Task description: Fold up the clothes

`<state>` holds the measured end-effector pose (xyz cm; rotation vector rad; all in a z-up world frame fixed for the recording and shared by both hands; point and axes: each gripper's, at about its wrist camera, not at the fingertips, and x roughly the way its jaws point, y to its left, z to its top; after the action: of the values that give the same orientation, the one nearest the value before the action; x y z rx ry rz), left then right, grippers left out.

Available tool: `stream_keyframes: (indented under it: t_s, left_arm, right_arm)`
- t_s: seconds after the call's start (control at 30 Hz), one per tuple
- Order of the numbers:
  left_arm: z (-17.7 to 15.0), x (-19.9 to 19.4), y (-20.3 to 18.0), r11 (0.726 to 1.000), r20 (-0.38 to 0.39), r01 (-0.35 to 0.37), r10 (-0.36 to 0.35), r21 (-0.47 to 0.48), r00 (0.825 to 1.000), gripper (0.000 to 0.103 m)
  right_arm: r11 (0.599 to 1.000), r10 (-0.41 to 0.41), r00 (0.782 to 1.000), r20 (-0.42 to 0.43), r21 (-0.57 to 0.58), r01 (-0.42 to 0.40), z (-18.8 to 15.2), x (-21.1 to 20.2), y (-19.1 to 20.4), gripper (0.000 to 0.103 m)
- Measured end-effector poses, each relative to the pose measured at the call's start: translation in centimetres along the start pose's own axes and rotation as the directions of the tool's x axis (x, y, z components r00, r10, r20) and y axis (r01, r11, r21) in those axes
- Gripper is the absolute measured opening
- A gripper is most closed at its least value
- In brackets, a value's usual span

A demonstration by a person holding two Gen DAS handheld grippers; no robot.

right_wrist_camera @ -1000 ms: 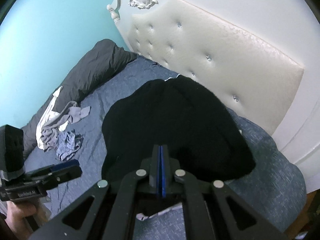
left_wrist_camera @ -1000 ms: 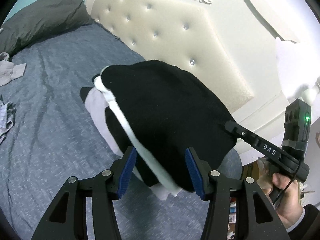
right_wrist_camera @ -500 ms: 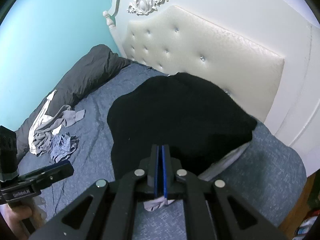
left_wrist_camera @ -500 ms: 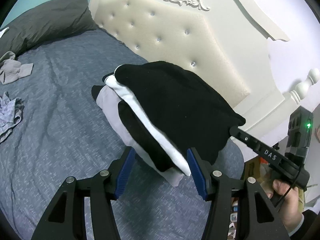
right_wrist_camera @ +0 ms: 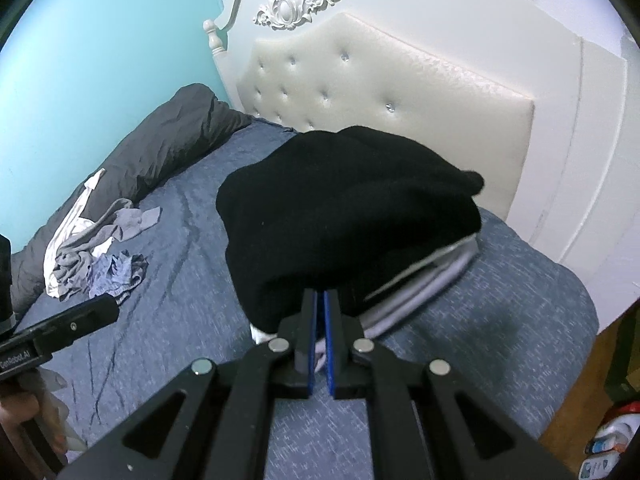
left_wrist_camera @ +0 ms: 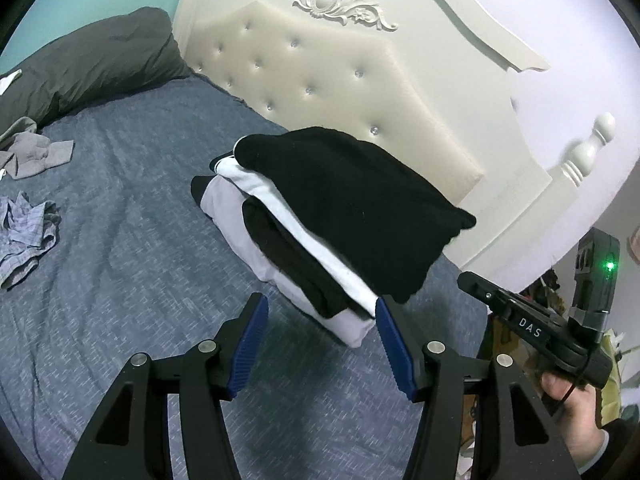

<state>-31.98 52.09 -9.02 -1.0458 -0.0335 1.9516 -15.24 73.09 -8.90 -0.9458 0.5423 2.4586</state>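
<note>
A: Location of the folded clothes stack (left_wrist_camera: 320,240)?

B: On the blue bedspread (left_wrist_camera: 120,280), near the tufted headboard (left_wrist_camera: 340,92); a black garment (right_wrist_camera: 344,208) lies on top.

A: Left gripper (left_wrist_camera: 320,344) status?

B: Jaws apart, nothing between the blue pads.

A: Right gripper (right_wrist_camera: 319,320) status?

B: Jaws nearly together, holding nothing, just in front of the stack.

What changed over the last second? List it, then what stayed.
Both grippers drew back from the folded pile; the black top now lies on it, free of the right gripper, which stays nearly shut. The left gripper stays open and empty. The loose clothes stayed put.
</note>
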Motion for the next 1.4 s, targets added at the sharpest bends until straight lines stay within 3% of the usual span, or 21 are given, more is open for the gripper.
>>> stream_keyframes:
  t_s: [0.13, 0.6, 0.7, 1.1, 1.4]
  left_arm:
    - [-1.4, -0.7, 0.2, 1.000, 0.013, 0.008, -0.008, 0.022, 1.000, 0.062]
    - [-7.0, -5.6, 0.5, 1.000, 0.087, -0.012, 0.010, 0.026, 0.996, 0.065]
    - [-7.7, -7.5, -0.2, 0.999, 0.099, -0.025, 0.022, 0.030, 0.995, 0.067]
    - [-9.4, -13.7, -2.8, 0.996, 0.136, -0.062, 0.053, 0.062, 0.989, 0.075]
    - [-10.9, -16.2, -3.9, 0.994, 0.147, -0.077, 0.065, 0.078, 0.987, 0.078]
  right_arm:
    - [1.000, -0.026, 1.000, 0.013, -0.002, 0.026, -1.5, -0.8, 0.6, 0.027]
    - [0.997, -0.060, 0.993, 0.103, -0.036, 0.064, -6.8, -5.2, 3.7, 0.036]
    - [0.997, -0.060, 0.992, 0.108, -0.040, 0.064, -7.4, -6.7, 4.2, 0.054]
    - [0.995, -0.085, 0.986, 0.142, -0.030, 0.090, -9.2, -13.5, 5.8, 0.067]
    - [0.995, -0.091, 0.988, 0.125, -0.030, 0.095, -11.2, -15.9, 6.6, 0.069]
